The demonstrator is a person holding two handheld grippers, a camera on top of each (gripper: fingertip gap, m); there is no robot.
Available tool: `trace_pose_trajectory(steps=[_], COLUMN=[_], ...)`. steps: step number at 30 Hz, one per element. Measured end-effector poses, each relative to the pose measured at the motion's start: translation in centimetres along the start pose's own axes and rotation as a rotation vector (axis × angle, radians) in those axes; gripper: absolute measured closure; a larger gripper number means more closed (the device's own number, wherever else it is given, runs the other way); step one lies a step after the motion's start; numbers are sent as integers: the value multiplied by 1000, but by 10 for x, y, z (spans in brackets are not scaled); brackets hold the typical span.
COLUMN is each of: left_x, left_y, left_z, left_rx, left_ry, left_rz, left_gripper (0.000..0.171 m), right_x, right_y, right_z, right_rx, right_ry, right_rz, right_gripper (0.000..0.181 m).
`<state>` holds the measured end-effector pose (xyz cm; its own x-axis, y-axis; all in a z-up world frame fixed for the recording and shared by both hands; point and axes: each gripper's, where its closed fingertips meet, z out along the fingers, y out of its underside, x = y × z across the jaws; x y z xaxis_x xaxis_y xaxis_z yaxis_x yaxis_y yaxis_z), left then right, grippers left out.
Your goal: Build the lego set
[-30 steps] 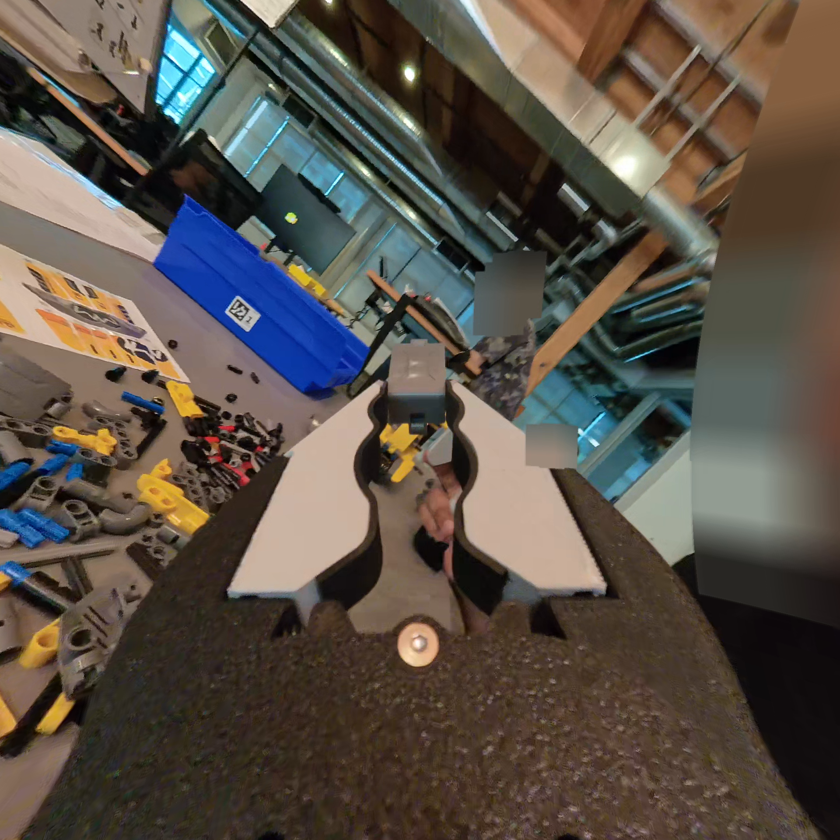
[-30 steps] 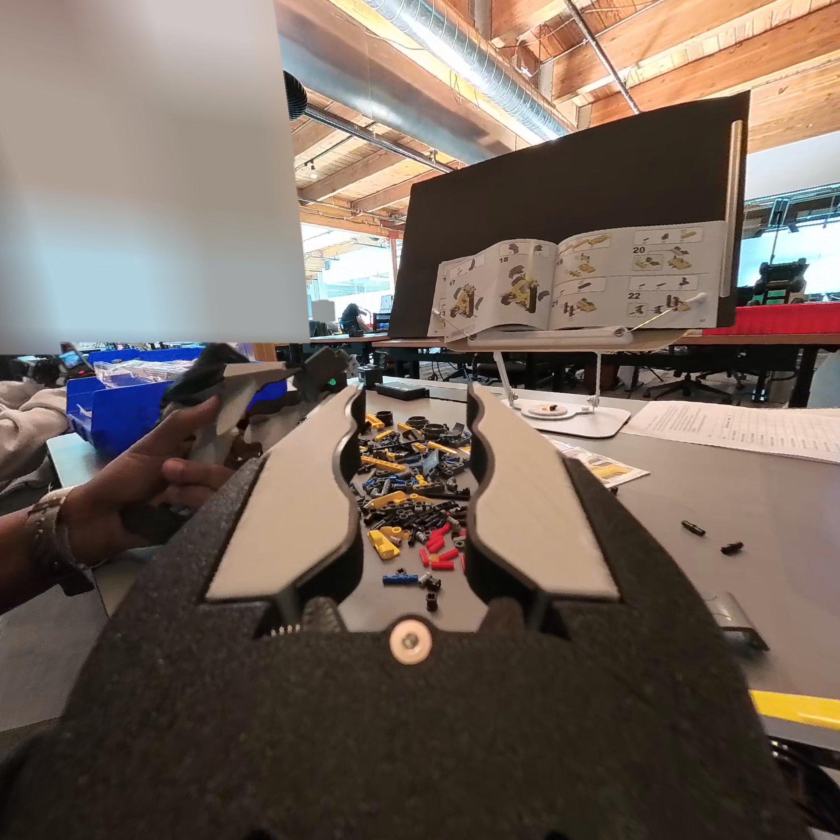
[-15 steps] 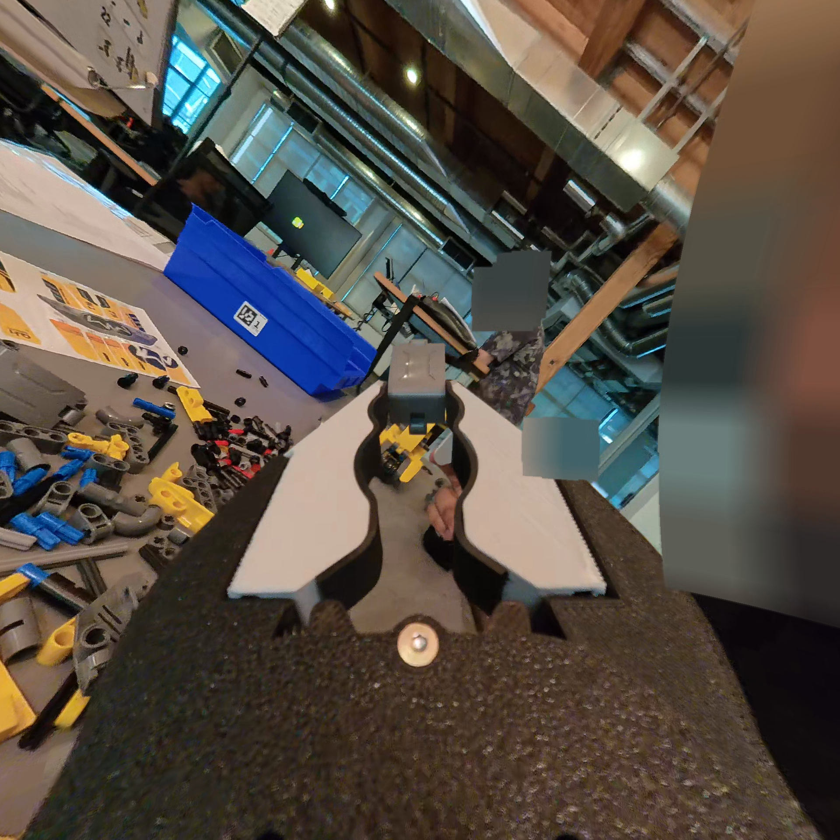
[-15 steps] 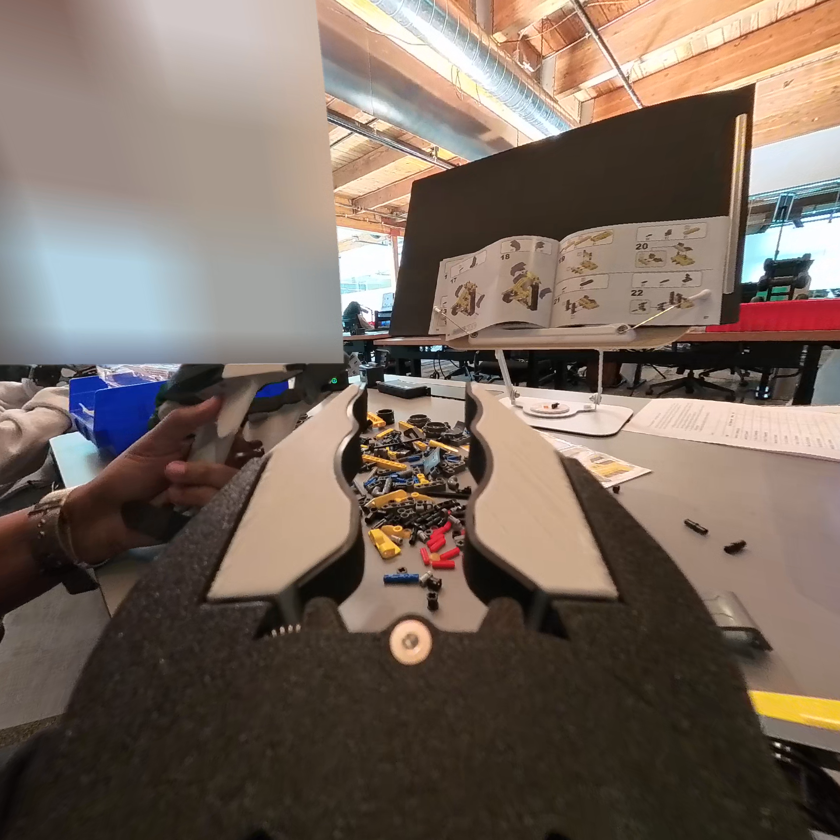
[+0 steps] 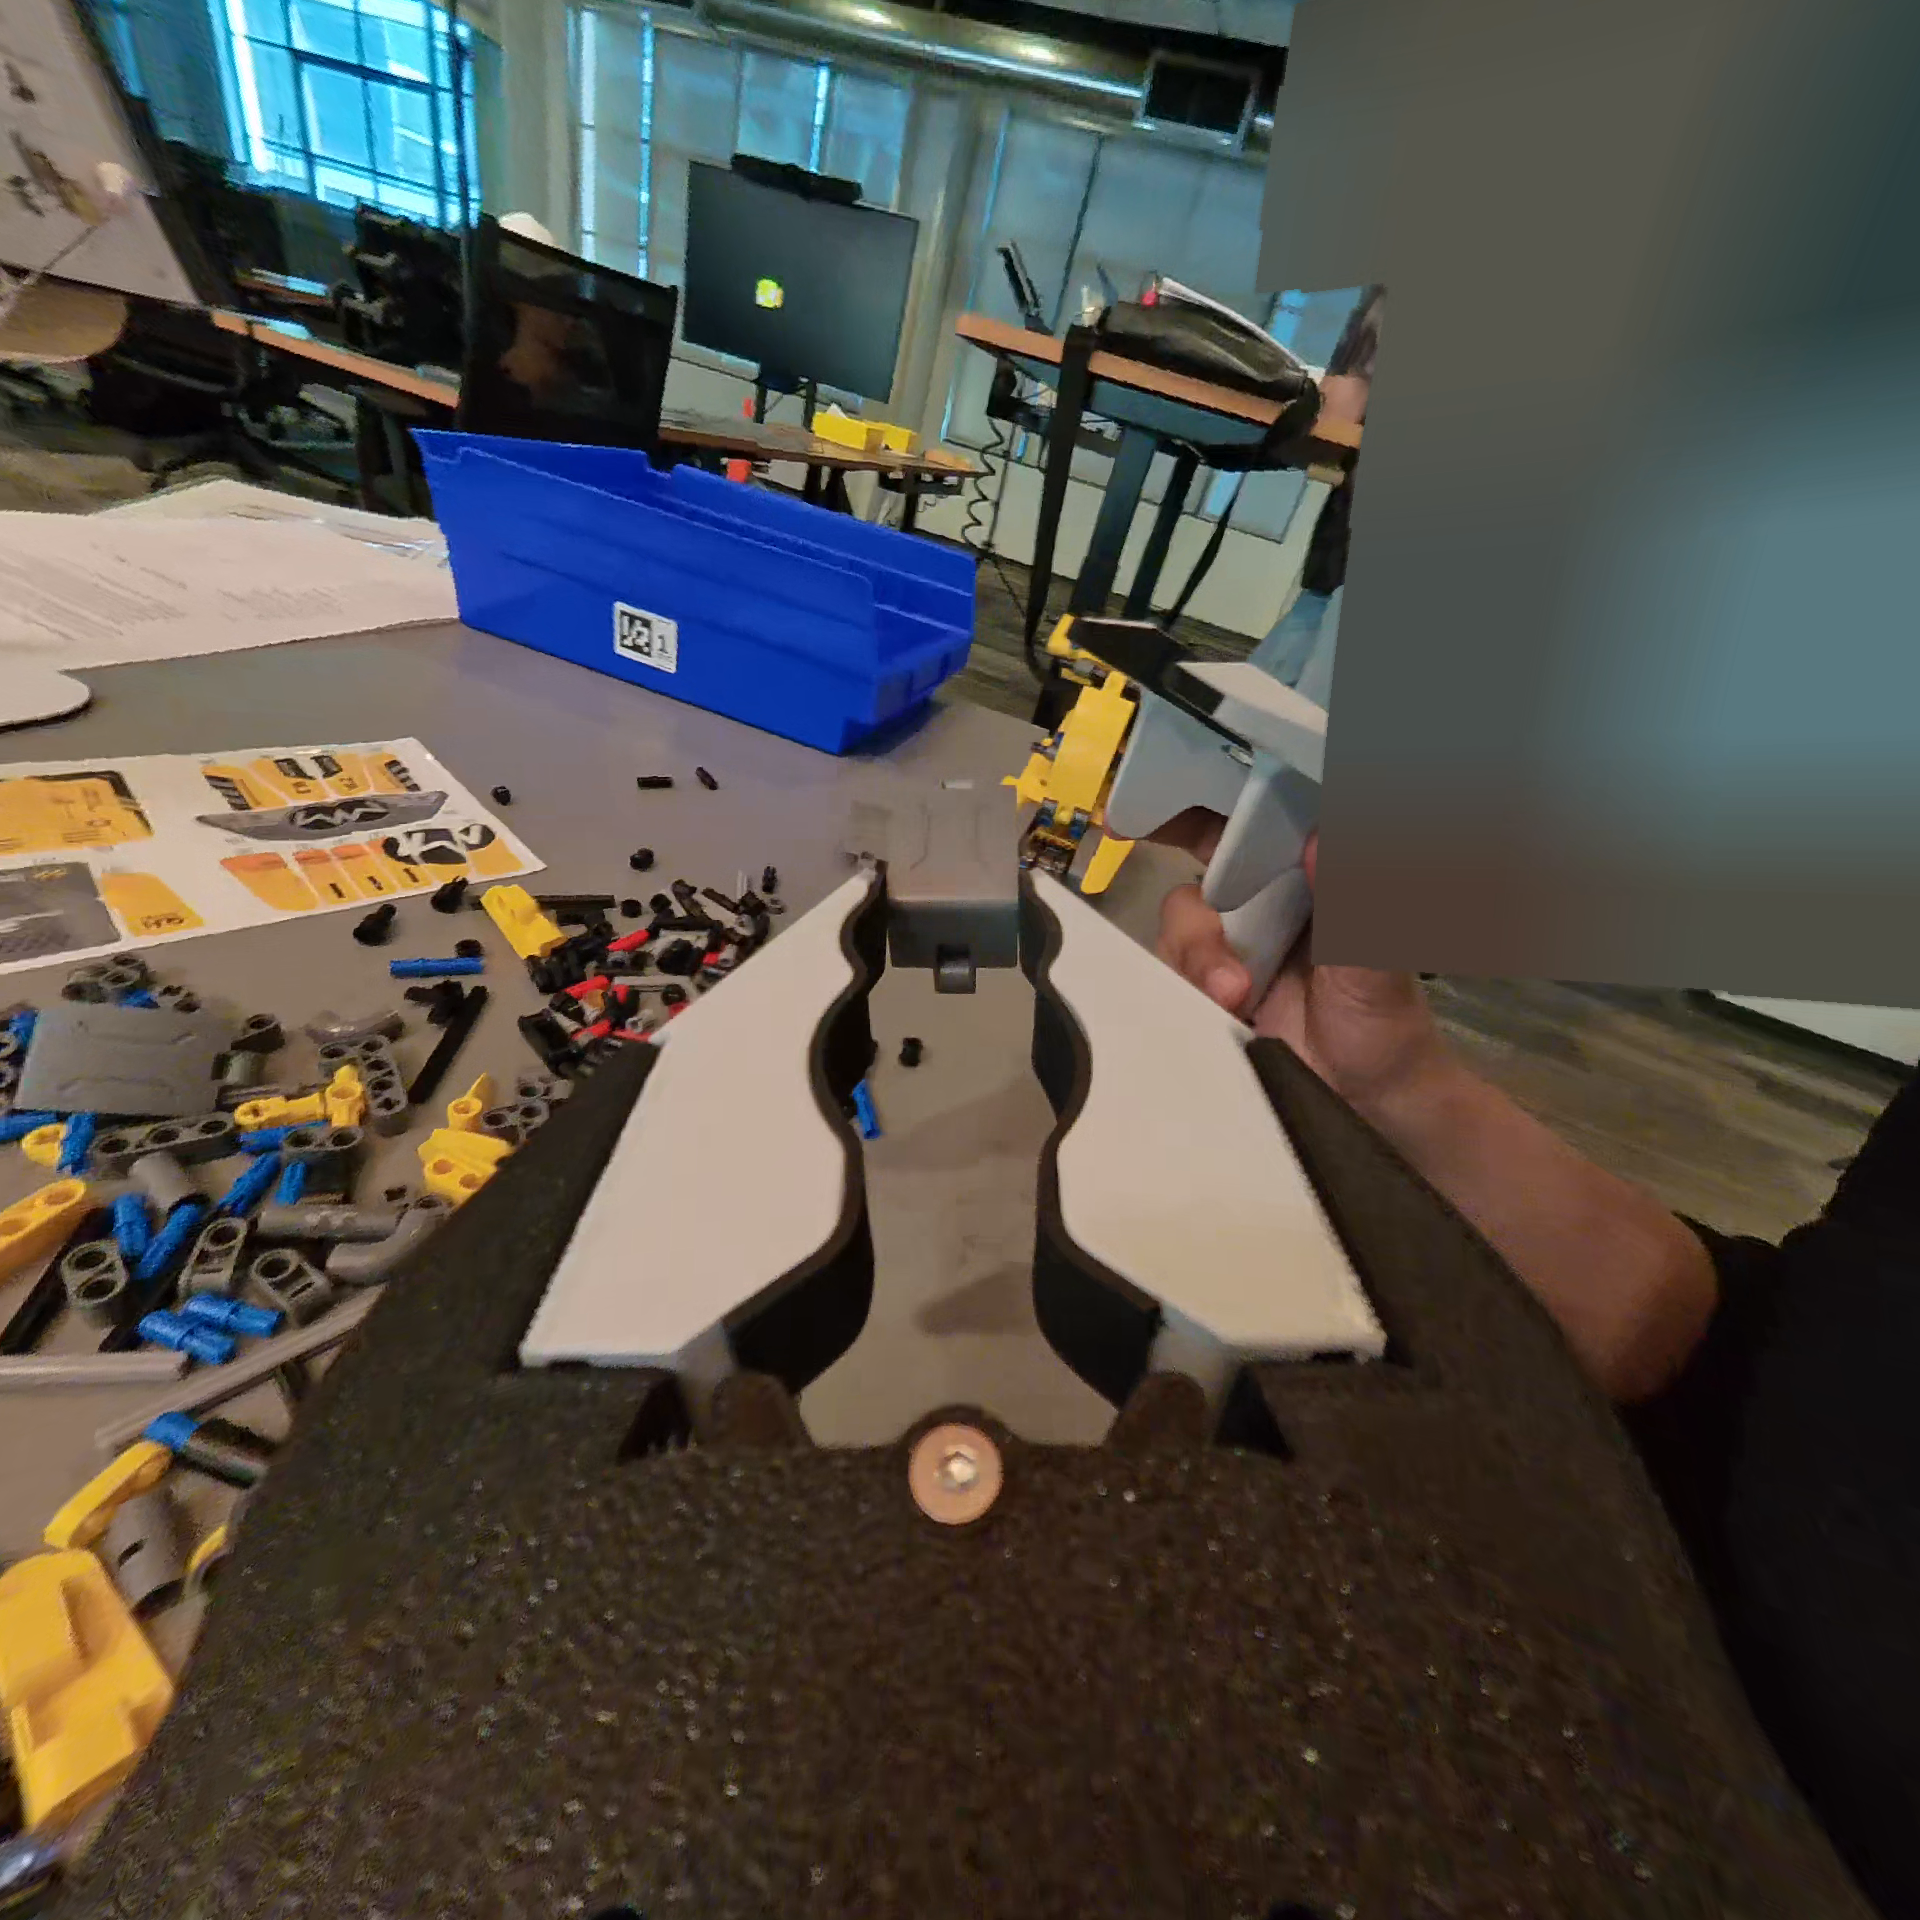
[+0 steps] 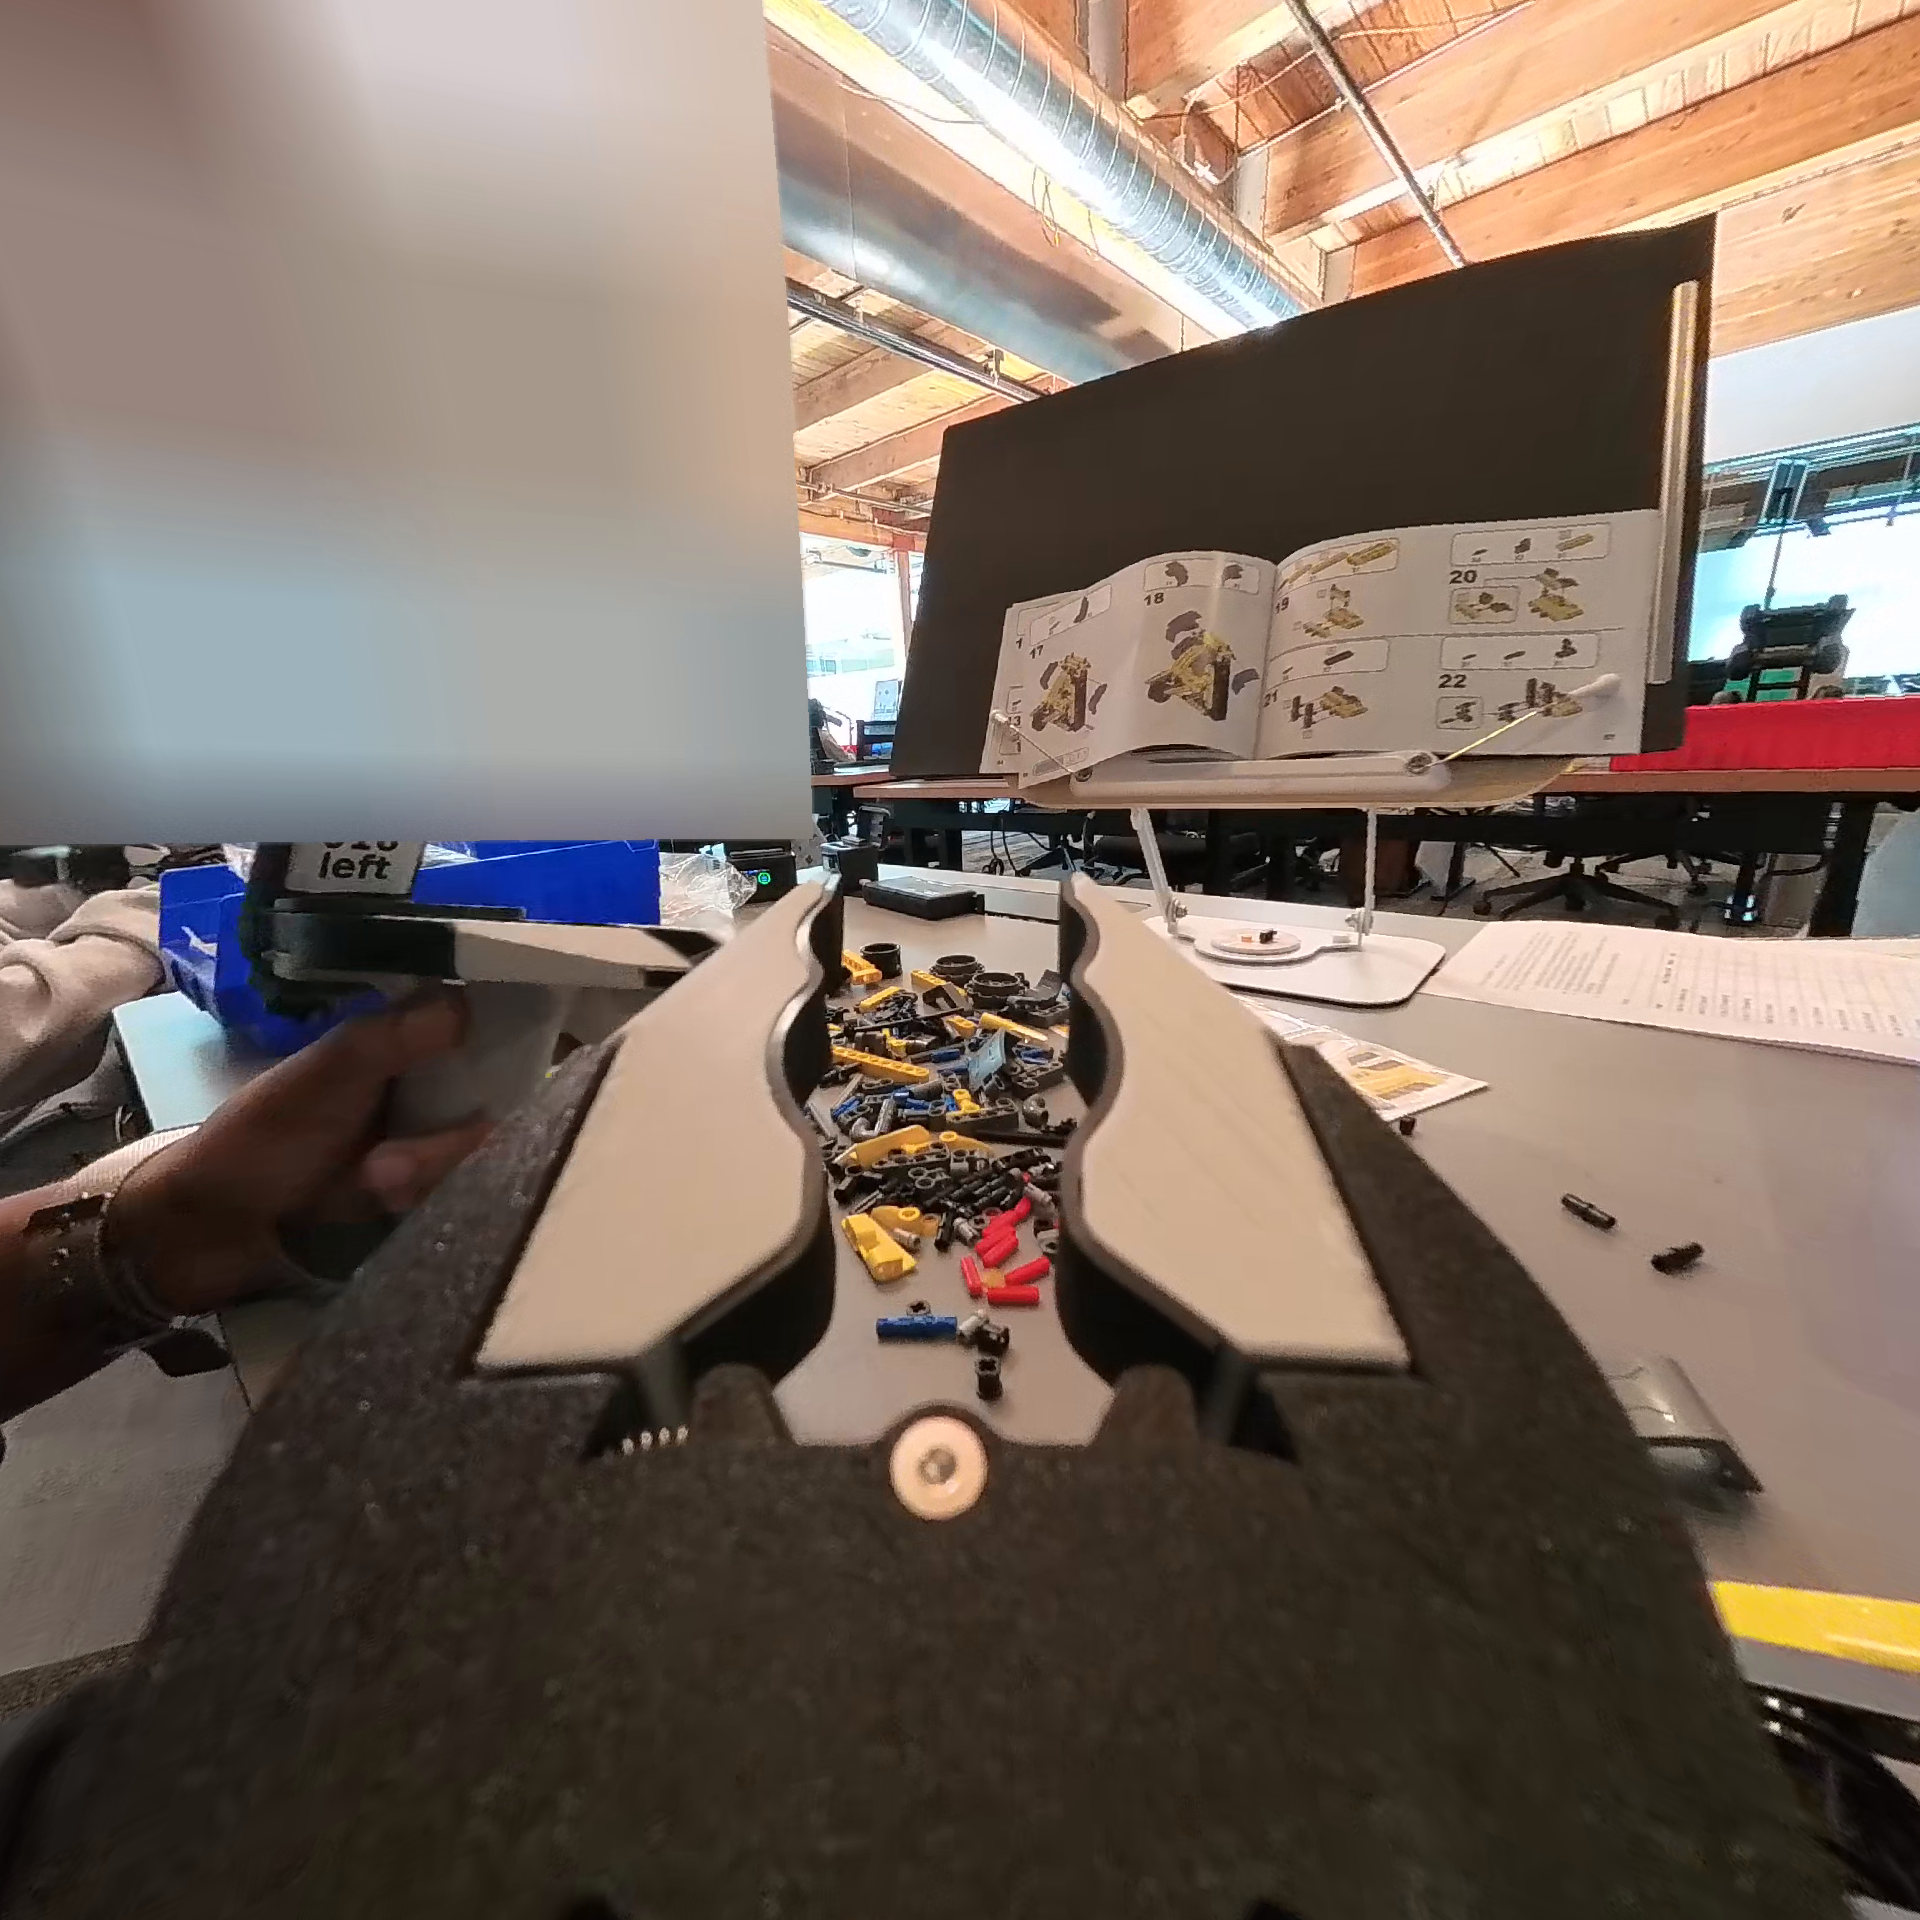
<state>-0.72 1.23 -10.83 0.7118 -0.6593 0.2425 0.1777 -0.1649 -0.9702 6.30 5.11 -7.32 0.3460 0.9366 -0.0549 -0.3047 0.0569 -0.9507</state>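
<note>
Between the fingertips of the left gripper (image 5: 951, 883) a grey block piece (image 5: 951, 899) is clamped, jaws narrowed onto it. A second ago it was tilted toward the ceiling; now it is levelled over the grey table (image 5: 623, 717), near the blue bin (image 5: 727, 592). The right gripper (image 6: 951, 914) is seen with jaws parted and nothing between them, above the loose parts pile (image 6: 935, 1122); little change there.

Left gripper (image 5: 951, 883) clamps grey block (image 5: 951, 902); right gripper (image 6: 951, 914) parted, empty.
</note>
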Motion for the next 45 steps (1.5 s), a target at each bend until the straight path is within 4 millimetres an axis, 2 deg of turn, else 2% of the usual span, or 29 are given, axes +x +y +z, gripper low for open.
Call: trace_pose_trajectory(steps=[2,8,34,36,41,45], left_x=[4,1,-2,-14,-85,-116], left_y=[0,-5,-4,-4,19,42], left_z=[0,-3,-3,-6,-29,-38], left_rx=[4,37,34,30,-250,-462], left_ry=[33,56,34,-40,-475,-596], left_rz=[-19,-89,-82,-79,5,-26], left_gripper=[147,147,147,147,148,147], right_x=[0,0,0,0,1,-1], right_y=[0,-1,0,0,-3,-4], right_z=[0,-1,0,0,-2,-3], right_rx=[2,4,0,-1,14,24], right_ry=[0,0,0,-1,-4,-9], right_rz=[-1,-1,0,4,15,7], right_gripper=[142,142,143,143,143,143])
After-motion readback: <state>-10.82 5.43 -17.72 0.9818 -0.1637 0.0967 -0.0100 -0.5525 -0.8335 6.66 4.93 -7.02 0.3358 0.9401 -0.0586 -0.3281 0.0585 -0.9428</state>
